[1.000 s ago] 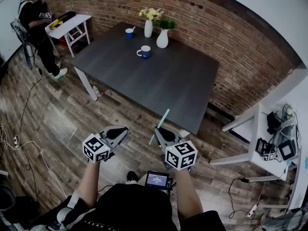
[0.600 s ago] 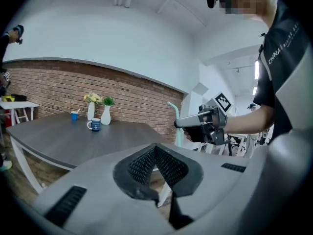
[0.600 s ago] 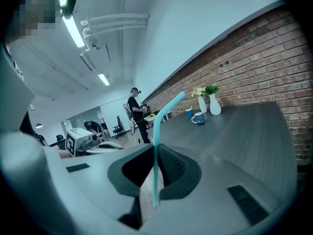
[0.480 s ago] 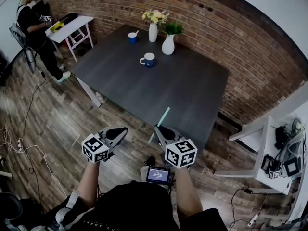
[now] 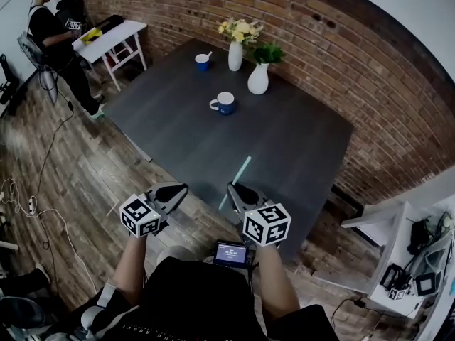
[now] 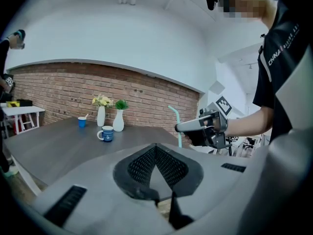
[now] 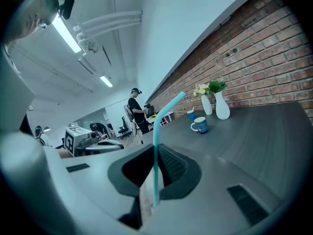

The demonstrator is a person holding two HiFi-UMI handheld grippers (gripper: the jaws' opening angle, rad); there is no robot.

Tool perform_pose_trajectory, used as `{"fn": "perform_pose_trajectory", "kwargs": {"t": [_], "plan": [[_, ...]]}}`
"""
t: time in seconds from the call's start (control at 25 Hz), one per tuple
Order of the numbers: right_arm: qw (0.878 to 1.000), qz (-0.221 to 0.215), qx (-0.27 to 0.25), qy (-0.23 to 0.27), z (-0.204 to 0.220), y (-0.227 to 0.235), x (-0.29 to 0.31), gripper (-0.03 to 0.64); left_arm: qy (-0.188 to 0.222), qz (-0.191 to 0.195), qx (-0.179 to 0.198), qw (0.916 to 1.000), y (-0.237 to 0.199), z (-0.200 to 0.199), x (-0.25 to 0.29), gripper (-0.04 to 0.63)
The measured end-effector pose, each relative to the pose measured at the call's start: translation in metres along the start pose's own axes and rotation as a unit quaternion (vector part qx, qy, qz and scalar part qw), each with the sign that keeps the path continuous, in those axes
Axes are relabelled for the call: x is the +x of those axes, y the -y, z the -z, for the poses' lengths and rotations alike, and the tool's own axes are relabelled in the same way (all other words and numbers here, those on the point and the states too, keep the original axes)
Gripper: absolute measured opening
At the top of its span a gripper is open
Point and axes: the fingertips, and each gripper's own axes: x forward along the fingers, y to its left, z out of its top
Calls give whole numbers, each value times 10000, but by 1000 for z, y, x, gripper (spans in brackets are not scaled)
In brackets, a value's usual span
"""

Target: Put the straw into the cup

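Observation:
A blue mug [image 5: 226,104] stands on the dark grey table [image 5: 284,141], toward its far side. It also shows in the left gripper view [image 6: 107,134] and the right gripper view [image 7: 200,125]. My right gripper [image 5: 232,188] is shut on a pale teal bent straw [image 5: 239,178] that rises past the jaws over the table's near edge [image 7: 166,109]. My left gripper [image 5: 178,189] hangs beside it over the wooden floor, its jaws shut and empty [image 6: 156,147]. From the left gripper view the straw [image 6: 177,124] stands upright in the right gripper [image 6: 188,127].
Two white vases [image 5: 258,79] [image 5: 235,55] and a small blue cup with a spoon [image 5: 202,62] stand at the table's far edge by the brick wall. A person [image 5: 53,38] stands at a white side table [image 5: 114,35] far left. A white desk [image 5: 398,261] is at right; cables [image 5: 32,204] lie on the floor.
Both grippers have come forward to the table, which now lies nearer in the head view. The straw's tip now reaches over the table's near edge. The grip on the straw is unchanged.

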Motion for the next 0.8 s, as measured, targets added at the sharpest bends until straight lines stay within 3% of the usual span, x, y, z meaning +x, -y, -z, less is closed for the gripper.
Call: {"fn": "perform_pose_trajectory", "kwargs": {"t": [0.32,0.8], "plan": [[9999,25,152,-51,-17,33,40,32,-56,-42,-191,9998,-48,-2,30,3],[9975,661,69,224,-86,88,137,32,-124,840,53,9964,-164,-35,98,3]]}}
